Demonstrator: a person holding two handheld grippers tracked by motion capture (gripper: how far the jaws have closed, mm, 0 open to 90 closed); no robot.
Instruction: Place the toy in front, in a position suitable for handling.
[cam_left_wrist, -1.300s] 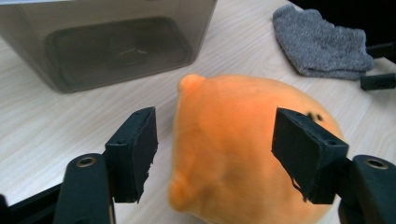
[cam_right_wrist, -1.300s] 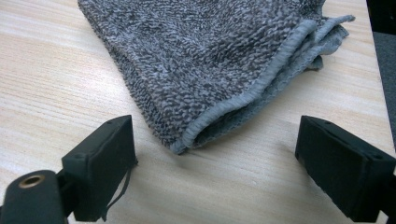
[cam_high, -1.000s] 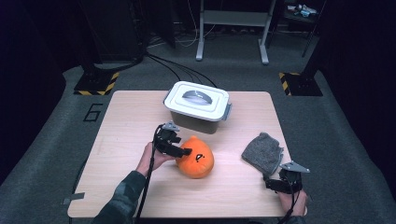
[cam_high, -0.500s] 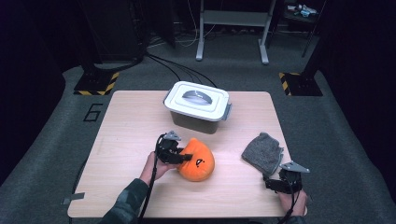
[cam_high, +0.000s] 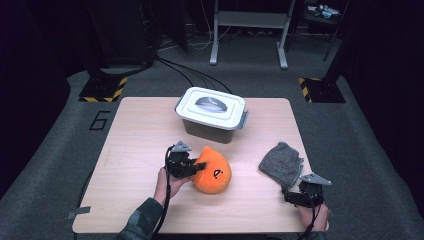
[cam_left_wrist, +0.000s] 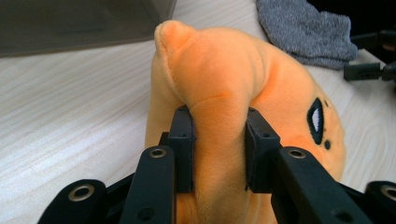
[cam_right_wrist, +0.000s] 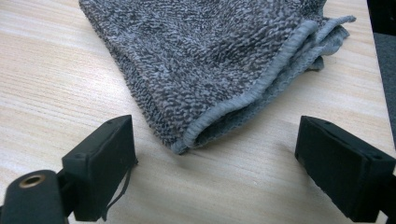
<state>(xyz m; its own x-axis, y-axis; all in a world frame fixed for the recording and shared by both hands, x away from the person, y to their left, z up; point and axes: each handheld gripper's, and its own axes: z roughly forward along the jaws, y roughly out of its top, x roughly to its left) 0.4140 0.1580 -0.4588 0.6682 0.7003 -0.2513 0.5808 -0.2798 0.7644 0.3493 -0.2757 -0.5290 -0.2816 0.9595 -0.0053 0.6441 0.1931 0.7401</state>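
An orange plush toy with a small black face mark lies on the wooden table, in front of the lidded box. My left gripper is at its left side. The jaws have just been closing and now pinch a fold of the plush toy between the pads of my left gripper. At the table's right front, my right gripper rests open. Its jaws stand wide apart, just short of the folded edge of a grey knitted cloth, touching nothing.
A grey box with a white lid stands at the back centre of the table. The grey cloth lies to the right of the plush toy. Dark floor, cables and stand legs surround the table.
My left gripper slid right onto the plush toy and its jaws closed on a fold of it. The right gripper and the cloth stayed where they were.
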